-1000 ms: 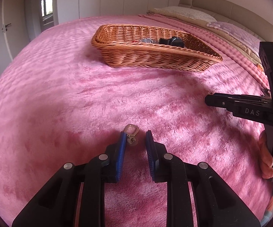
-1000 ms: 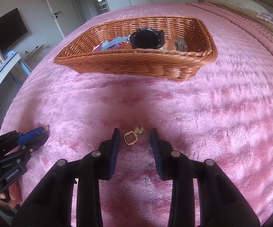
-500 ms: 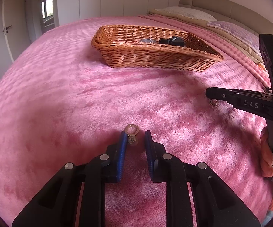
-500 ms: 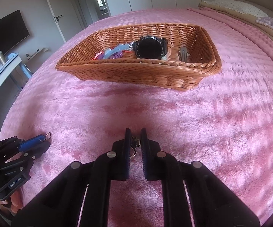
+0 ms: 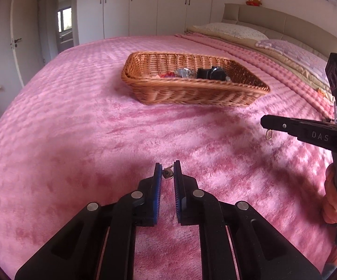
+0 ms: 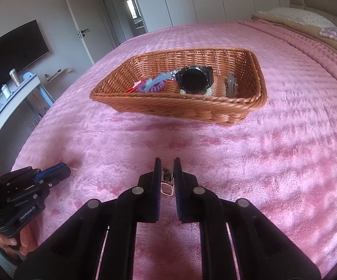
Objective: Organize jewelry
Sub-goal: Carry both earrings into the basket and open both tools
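- At the far left of the right wrist view, a dark television (image 6: 14, 56) hangs on the wall above a white shelf (image 6: 16, 95) holding small bottles.
- The left gripper (image 6: 69, 171) shows at the left edge of that view, low over the pink blanket (image 6: 285, 163), with a tiny bit of metal poking from its tips.
- In its own camera, the left gripper (image 5: 167, 175) has its blue pads drawn narrow around a small earring (image 5: 167, 173), which sits pinched between the tips.
- Nothing lies on the blanket between this gripper and the basket; only plush pink pile shows there.
- The wicker basket (image 6: 175, 107) rests on the blanket in the middle distance, well apart from both grippers.
- Inside the basket, from left to right: red clips, a purple coil tie (image 6: 153, 87), a pale blue clip, a black watch (image 6: 195, 79) over a pearl bracelet, and a grey clip (image 6: 231, 88) near the right wall.
- The near wall of the basket hides the lower part of these pieces.
- The right gripper (image 6: 167, 175) is closed to a narrow gap on a gold earring (image 6: 167, 187), whose square loop hangs down between the pads.
- In the left wrist view the right gripper (image 5: 265, 122) reaches in from the right, the gold loop dangling beneath its tip, clear of the blanket.
- The person's right hand (image 5: 331, 200) grips the handle at the right edge.
- Far right, pillows (image 5: 233, 29) lie against a beige headboard (image 5: 273, 21), with white wardrobes (image 5: 145, 4) behind.
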